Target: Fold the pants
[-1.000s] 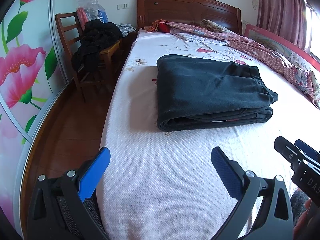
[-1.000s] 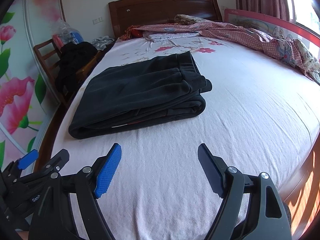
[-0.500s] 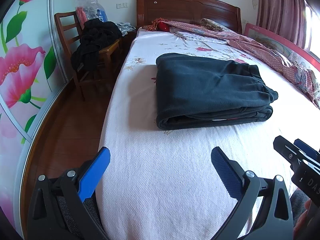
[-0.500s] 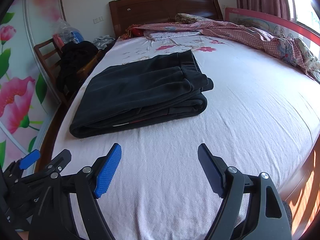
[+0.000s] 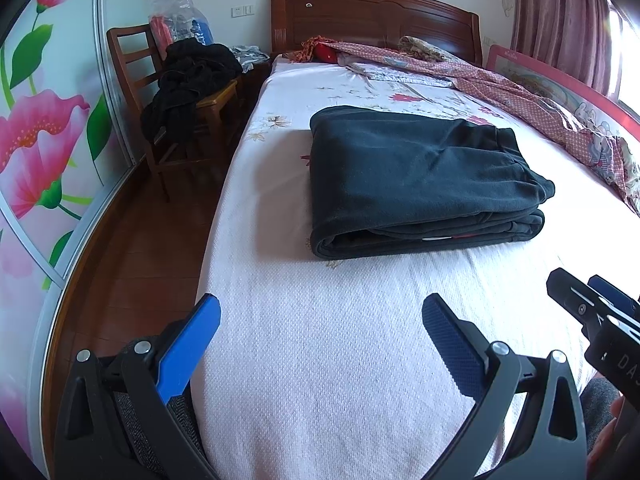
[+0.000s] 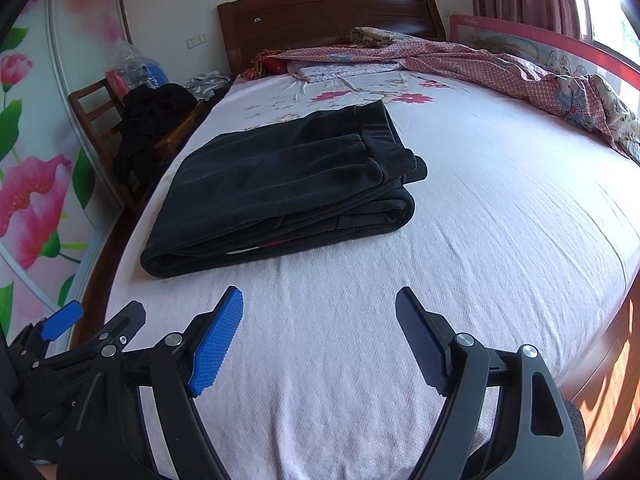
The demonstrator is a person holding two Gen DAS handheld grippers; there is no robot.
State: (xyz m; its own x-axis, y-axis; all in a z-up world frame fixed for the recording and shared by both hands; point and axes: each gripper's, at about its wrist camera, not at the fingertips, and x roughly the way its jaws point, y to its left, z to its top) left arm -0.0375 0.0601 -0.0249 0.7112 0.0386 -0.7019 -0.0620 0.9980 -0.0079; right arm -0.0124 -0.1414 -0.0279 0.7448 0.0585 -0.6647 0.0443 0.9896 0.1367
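Note:
Dark pants (image 5: 416, 176) lie folded in a flat stack on the pink-white bed sheet (image 5: 340, 360); they also show in the right wrist view (image 6: 280, 184). My left gripper (image 5: 320, 320) is open and empty, hovering over the sheet short of the pants' near edge. My right gripper (image 6: 320, 312) is open and empty, also short of the pants. The right gripper's tip shows at the right edge of the left wrist view (image 5: 592, 308). The left gripper shows at the lower left of the right wrist view (image 6: 80, 332).
A wooden chair (image 5: 168, 120) piled with dark clothes stands left of the bed on the wood floor. A pink patterned quilt (image 6: 500, 64) lies bunched along the bed's far right side by a rail. The wooden headboard (image 5: 372, 16) is at the far end.
Both grippers have drifted back slightly from the pants; the pants have not moved.

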